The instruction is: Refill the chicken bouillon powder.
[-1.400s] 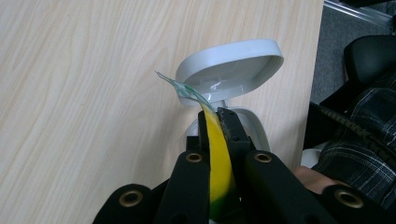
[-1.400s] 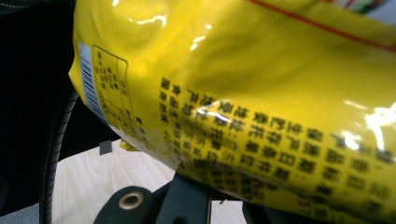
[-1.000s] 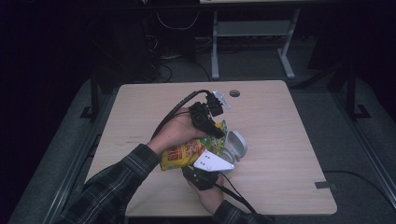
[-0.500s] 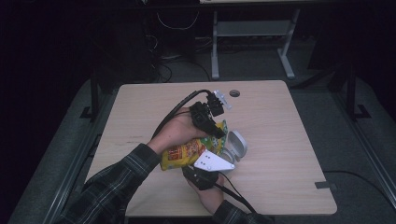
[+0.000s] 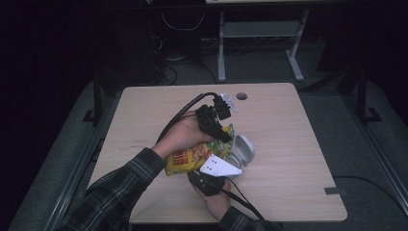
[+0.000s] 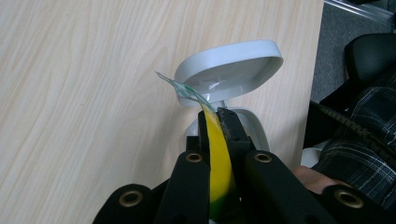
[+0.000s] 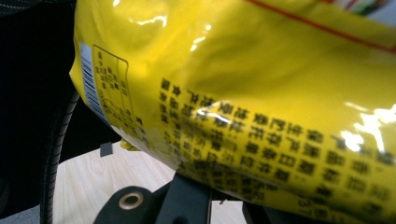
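While both grippers meet over the middle of the wooden table (image 5: pixel 298 159), a yellow snack bag (image 5: pixel 190 158) hangs between them. Left gripper (image 6: pixel 217 122): jaws together, clamped on the bag's thin top edge, whose clear torn strip pokes out just past the jaw tips. Directly beyond those tips sits a small white container (image 6: pixel 233 70) with its hinged lid up, on the table. Right gripper (image 5: pixel 216 168): jaws closed on the bag's lower part, printed yellow foil bulging just above the jaws in the right gripper view. Plaid sleeve (image 5: pixel 120 185) enters behind the left gripper.
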Demonstrator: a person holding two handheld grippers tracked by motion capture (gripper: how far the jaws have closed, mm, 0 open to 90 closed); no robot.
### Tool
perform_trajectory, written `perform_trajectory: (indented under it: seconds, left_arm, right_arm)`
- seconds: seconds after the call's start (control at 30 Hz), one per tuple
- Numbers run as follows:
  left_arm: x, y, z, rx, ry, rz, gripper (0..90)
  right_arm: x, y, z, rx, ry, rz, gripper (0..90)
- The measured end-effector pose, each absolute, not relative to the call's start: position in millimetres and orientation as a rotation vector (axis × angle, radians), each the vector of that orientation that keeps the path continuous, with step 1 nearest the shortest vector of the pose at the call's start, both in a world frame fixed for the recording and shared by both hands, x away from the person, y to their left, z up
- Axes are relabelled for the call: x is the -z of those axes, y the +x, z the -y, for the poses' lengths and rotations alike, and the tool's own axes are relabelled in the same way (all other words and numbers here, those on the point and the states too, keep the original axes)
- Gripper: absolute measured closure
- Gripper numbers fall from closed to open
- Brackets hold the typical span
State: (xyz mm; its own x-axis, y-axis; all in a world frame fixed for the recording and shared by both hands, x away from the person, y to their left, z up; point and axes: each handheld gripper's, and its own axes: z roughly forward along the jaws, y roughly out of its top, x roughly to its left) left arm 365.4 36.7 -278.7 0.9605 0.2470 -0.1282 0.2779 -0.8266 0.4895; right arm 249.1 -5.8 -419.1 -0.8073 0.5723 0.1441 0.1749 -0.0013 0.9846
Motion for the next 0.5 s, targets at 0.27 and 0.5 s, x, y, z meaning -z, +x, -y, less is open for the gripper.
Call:
perform_trajectory:
  seconds: [0.27, 0.5]
  left_arm:
    - [278.6, 365.6, -35.7, 0.078, 2.591, -0.369, 90.0]
    - [278.6, 365.4, -35.6, 0.079, 2.593, -0.37, 90.0]
  right_arm:
    - [418.9, 249.3, 6.2, -1.878, 0.778, -1.978, 89.8]
    - [418.9, 249.2, 6.1, -1.878, 0.778, -1.978, 89.8]
